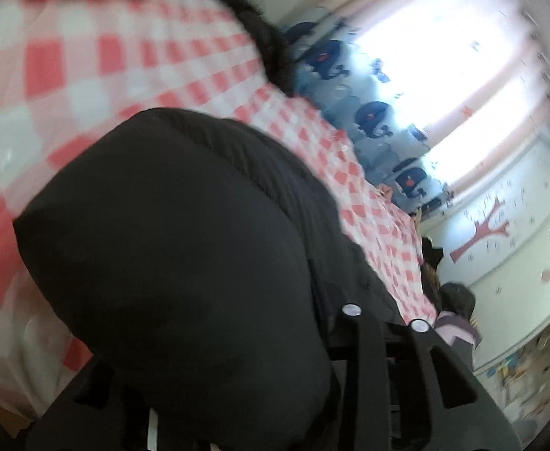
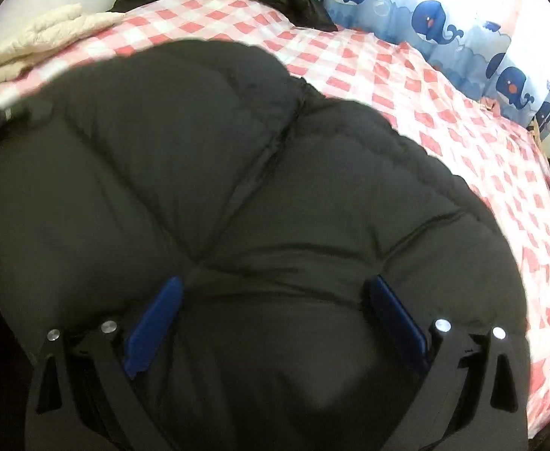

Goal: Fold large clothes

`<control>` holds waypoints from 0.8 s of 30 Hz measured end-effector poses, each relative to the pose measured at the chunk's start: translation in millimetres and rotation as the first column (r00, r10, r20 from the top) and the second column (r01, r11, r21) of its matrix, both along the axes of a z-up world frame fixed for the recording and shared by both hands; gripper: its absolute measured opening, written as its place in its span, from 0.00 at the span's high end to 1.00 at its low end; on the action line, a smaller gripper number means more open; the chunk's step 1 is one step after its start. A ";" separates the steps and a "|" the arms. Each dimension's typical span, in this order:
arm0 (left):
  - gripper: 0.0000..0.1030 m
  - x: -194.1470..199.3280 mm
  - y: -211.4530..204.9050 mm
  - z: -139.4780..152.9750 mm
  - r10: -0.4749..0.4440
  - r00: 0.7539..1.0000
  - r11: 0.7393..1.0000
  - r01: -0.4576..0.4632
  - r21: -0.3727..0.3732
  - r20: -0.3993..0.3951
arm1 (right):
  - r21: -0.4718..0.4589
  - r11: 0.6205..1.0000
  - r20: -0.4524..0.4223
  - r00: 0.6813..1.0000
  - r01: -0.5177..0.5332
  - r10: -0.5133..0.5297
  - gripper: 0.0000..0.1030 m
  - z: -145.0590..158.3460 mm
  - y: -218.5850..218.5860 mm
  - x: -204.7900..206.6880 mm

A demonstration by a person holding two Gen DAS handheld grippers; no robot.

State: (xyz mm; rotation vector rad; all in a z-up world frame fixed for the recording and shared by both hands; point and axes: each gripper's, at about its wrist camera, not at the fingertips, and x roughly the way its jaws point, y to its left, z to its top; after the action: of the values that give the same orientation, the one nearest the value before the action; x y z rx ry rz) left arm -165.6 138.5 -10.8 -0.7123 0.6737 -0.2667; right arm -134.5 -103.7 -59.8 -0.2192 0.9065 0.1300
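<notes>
left gripper pinches the black puffer jacket mid-fold; right gripper gapes wide over it, needing a grab.

Jacket: black quilted cloth, matt, puffy between stitched seams. Sheet, from 10 to 4 o'clock around it: thin pink-and-white checked cloth, faintly creased. Quilt at 10 o'clock: cream padded cloth, stitched in ridges. Curtain at 1 o'clock: light printed fabric. Right gripper: matt black plastic, smooth blue pads, shiny metal pins.
</notes>
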 end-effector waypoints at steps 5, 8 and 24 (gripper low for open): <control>0.79 -6.2 -64.3 64.3 -0.125 0.983 0.978 0.099 0.183 0.132 | -0.001 1.000 0.023 1.000 0.014 -0.014 0.07 -6.9 1.2 3.9; 0.81 -7.9 -110.3 89.1 -0.208 0.963 0.943 0.150 0.298 0.172 | 0.040 0.999 0.010 1.000 0.012 -0.012 0.07 -4.3 -9.1 8.0; 0.81 -21.7 -363.9 72.9 -0.632 0.772 0.631 0.463 0.623 0.067 | 0.801 0.547 -0.084 0.951 0.242 -0.298 0.07 37.0 -308.4 -81.8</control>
State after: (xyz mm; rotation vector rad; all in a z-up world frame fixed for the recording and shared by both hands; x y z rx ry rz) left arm -187.3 -225.4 62.1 0.1570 0.6387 -0.6924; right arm -216.3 -412.1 -22.8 0.7860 0.7238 0.2344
